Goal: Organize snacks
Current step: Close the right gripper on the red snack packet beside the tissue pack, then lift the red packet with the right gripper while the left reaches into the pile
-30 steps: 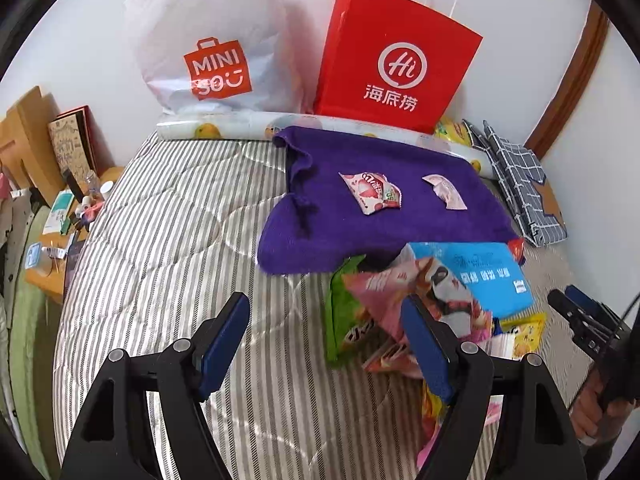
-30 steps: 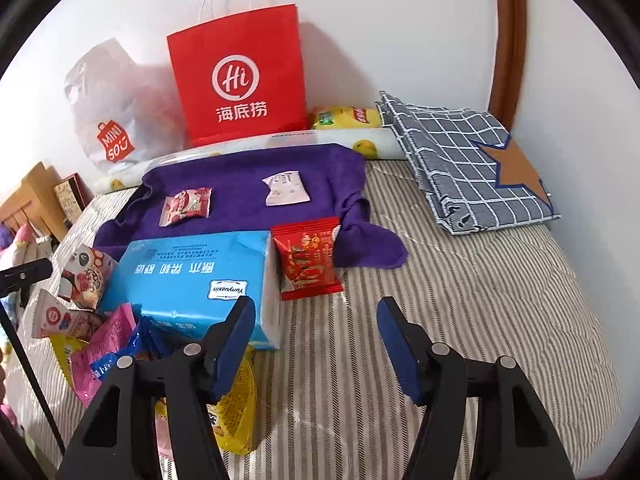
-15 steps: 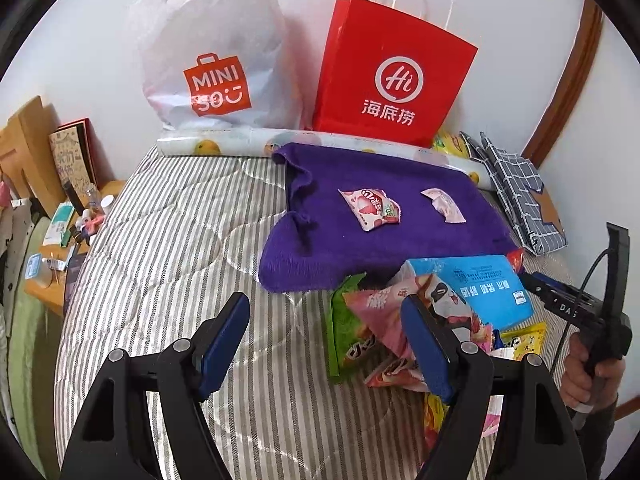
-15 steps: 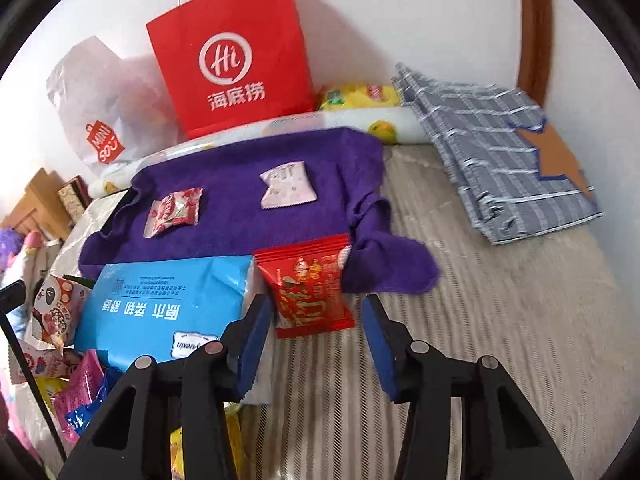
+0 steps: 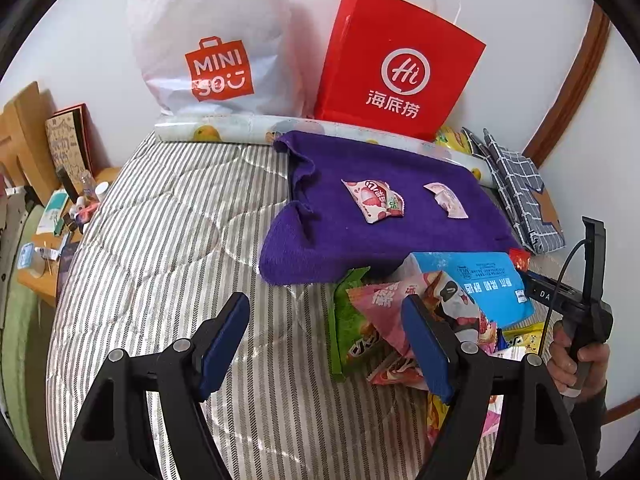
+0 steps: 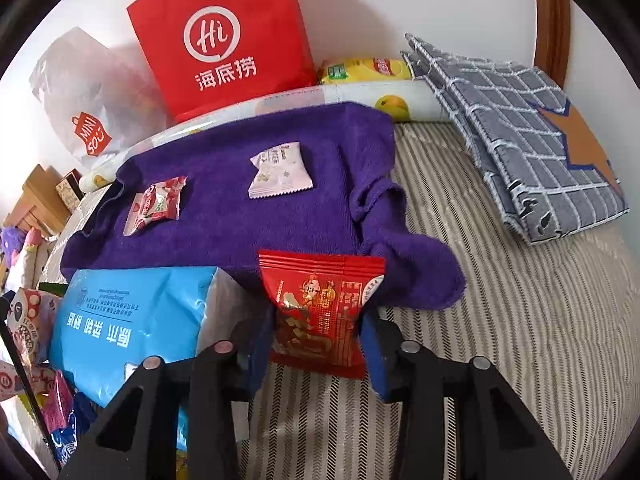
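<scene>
- Your right gripper has its two blue pads on both sides of the red snack packet; the pads touch its edges and the packet bulges between them, so it looks gripped.
- The red snack packet sits at the front edge of the purple towel, just beside the blue tissue pack, with its lower part over the striped mattress.
- Your left gripper has the jaws wide apart and holds nothing; it hangs over the striped mattress, near the pile of snacks.
- In that pile, a green packet and a pink packet lie just in front of the towel, and the right blue pad covers part of them in the left wrist view.
- On the purple towel two small packets lie apart from each other: a pink-red strawberry one to the left and a pale white one to the right.
- Behind the towel a red paper bag and a white plastic bag stand against the wall.
- A folded grey checked cloth lies on the mattress to the right, well apart from the snacks.
</scene>
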The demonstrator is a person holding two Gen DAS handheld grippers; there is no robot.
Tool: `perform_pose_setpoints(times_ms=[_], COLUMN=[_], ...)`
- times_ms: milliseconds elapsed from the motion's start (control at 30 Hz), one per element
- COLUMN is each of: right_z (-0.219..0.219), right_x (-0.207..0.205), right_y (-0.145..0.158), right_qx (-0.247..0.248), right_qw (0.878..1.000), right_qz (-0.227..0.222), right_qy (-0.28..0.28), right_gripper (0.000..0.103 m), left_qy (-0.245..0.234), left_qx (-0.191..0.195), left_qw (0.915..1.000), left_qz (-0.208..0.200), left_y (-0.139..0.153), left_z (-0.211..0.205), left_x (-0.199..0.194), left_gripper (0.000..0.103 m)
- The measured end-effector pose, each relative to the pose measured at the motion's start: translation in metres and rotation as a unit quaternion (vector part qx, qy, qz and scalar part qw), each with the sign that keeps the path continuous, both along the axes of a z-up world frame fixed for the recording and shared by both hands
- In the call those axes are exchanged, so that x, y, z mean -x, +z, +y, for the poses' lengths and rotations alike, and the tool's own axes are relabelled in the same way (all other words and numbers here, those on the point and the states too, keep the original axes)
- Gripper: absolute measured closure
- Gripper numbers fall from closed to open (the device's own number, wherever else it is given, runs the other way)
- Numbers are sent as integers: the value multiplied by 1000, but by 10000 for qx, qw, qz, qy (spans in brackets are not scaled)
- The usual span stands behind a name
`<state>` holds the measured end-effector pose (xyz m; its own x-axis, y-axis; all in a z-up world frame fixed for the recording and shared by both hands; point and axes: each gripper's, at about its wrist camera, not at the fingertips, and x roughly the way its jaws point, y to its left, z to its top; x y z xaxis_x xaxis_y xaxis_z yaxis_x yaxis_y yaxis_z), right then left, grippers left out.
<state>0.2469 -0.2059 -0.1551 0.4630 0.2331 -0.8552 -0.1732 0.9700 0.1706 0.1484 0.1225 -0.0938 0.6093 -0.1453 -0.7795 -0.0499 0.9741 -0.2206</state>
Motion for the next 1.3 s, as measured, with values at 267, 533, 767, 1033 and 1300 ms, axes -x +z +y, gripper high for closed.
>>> perform_pose_setpoints(times_ms=[267, 533, 767, 1033, 1300], right_z=[-22, -23, -17, -30, -27], right_x=[36, 71, 71, 68, 69], right_y=[35, 30, 0, -9, -9], right_qx=[173, 416, 506, 208, 282], right_qw=[9998, 9989, 9987, 9995, 9994], right_qz=[-110, 14, -25, -93, -98], right_qy=[-64, 199, 94, -199, -157], right_gripper=[66, 66, 66, 64, 62], left_qy=[-149, -524, -669, -591, -421], left_qx=[233, 810, 794, 488, -79], left_qw=[9994, 9950, 9946, 9966, 9978], left_qz=[-216, -248, -8, 286, 503], left_y=[10, 11, 7, -6, -20], left_z=[6, -14, -46, -65, -84], left_x=[19, 13, -8, -26, -39], left_gripper=[25, 25, 25, 25, 24])
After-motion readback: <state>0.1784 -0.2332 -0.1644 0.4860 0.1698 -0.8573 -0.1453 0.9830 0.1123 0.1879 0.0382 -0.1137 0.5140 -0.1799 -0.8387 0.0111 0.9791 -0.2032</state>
